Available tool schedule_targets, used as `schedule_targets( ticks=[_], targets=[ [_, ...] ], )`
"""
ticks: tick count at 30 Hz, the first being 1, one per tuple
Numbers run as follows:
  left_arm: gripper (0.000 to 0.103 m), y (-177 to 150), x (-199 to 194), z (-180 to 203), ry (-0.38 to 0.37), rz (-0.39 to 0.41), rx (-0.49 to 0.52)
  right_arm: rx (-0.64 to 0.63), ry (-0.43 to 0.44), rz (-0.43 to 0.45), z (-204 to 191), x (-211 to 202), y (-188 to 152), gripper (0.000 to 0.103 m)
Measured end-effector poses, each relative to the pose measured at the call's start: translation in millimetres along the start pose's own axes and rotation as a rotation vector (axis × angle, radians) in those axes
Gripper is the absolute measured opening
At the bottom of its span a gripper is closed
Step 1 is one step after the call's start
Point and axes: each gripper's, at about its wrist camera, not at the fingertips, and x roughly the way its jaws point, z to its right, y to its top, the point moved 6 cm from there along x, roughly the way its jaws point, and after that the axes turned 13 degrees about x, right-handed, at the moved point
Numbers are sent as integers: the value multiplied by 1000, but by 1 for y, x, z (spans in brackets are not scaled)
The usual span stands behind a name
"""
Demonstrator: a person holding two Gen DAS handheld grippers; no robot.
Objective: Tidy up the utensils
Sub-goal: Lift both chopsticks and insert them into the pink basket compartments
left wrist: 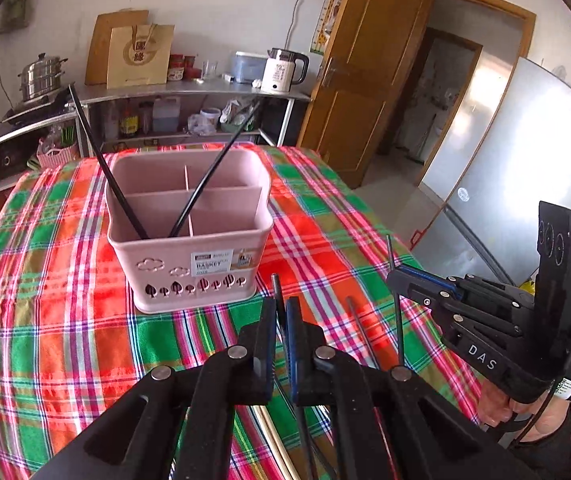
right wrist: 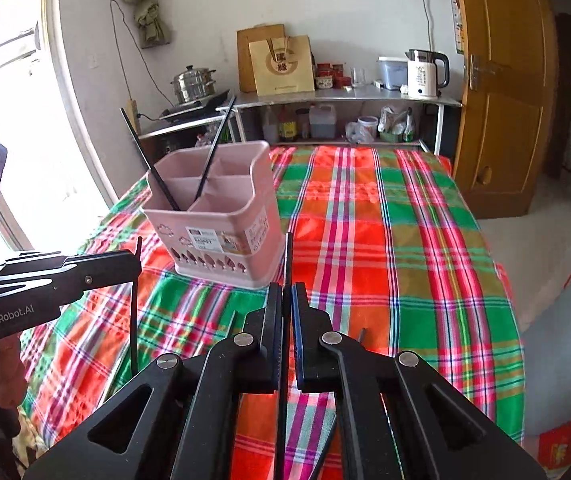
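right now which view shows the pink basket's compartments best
The left wrist view: it looks down into the pink basket, showing its dividers and both black chopsticks leaning inside. The right wrist view shows the basket further off, from one corner, its near wall hiding the compartment floors.

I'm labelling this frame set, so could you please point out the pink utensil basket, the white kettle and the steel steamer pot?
Pink utensil basket [left wrist: 189, 276], left wrist view, front wall.
White kettle [right wrist: 421, 76], right wrist view, body.
Steel steamer pot [left wrist: 41, 78], left wrist view, side wall.
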Motion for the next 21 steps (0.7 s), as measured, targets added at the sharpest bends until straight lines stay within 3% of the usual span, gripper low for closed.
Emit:
schedule_targets(
  ticks=[8,21],
  targets=[
    [3,25,-42,-1,26,80,25,-27,36,100,-21,-36,21,5],
    [3,42,-69,-9,45,134,33,-24,63,143,-26,-51,30,5]
  ],
)
